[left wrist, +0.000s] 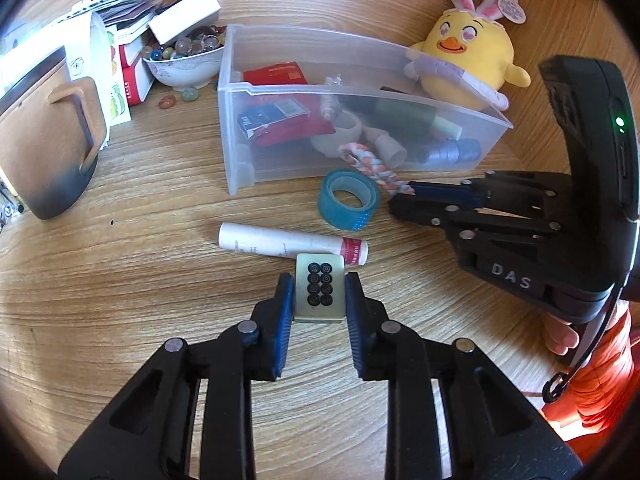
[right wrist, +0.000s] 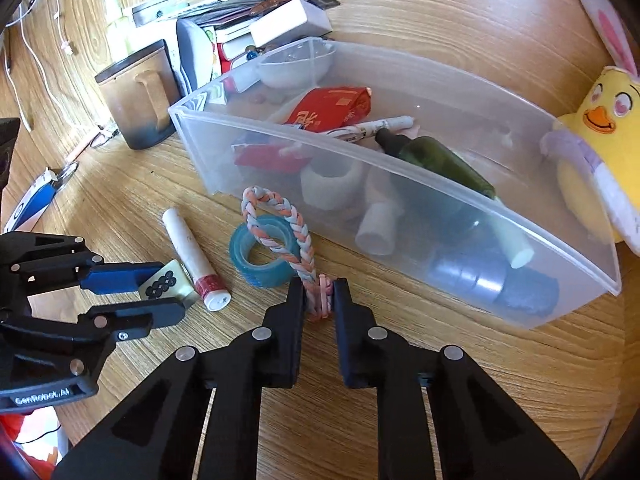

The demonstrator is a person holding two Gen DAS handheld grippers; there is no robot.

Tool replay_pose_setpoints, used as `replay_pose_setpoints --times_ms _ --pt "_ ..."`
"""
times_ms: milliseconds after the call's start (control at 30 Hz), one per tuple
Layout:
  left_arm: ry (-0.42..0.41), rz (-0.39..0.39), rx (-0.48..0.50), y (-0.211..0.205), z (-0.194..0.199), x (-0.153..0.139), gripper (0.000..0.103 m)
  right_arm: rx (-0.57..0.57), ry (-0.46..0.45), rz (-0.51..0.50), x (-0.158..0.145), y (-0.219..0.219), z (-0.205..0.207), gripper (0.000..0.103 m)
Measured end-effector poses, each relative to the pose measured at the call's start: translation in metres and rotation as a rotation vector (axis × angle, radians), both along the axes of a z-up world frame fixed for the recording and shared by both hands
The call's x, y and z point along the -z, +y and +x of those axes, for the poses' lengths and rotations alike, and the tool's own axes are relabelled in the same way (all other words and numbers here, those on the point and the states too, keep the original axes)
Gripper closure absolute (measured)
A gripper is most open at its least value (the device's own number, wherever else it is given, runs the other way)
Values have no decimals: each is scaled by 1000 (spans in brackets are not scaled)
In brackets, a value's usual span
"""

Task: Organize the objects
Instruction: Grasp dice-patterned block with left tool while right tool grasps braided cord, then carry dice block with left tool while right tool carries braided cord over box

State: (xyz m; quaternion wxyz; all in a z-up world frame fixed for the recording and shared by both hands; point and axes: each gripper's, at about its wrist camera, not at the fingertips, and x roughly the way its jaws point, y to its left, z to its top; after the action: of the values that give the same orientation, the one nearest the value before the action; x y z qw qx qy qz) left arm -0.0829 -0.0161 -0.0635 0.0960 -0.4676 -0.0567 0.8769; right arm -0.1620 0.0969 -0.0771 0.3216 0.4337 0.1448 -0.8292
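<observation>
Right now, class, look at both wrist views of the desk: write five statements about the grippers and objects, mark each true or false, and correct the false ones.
1. The left gripper is closed on a mahjong tile. True.
2. The right gripper holds the blue tape roll. False: its fingers pinch the braided rope; the tape lies on the table.
3. The green bottle lies inside the clear bin. True.
4. The white tube is inside the bin. False: it lies on the table beside the tile.
5. The yellow plush chick is outside the bin, against its far side. True.
</observation>
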Motion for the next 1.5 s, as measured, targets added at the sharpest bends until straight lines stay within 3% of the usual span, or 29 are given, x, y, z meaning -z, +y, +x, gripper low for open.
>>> replay_pose_setpoints --times_ms 833,1167,1500 --pt "151 51 -78 -10 6 -52 79 130 116 -164 -56 67 34 91" --pt "237 52 -93 -8 -3 -83 79 164 164 -233 -81 85 28 91" --pt "294 61 -89 -2 -23 -109 79 204 204 -241 -92 87 10 91"
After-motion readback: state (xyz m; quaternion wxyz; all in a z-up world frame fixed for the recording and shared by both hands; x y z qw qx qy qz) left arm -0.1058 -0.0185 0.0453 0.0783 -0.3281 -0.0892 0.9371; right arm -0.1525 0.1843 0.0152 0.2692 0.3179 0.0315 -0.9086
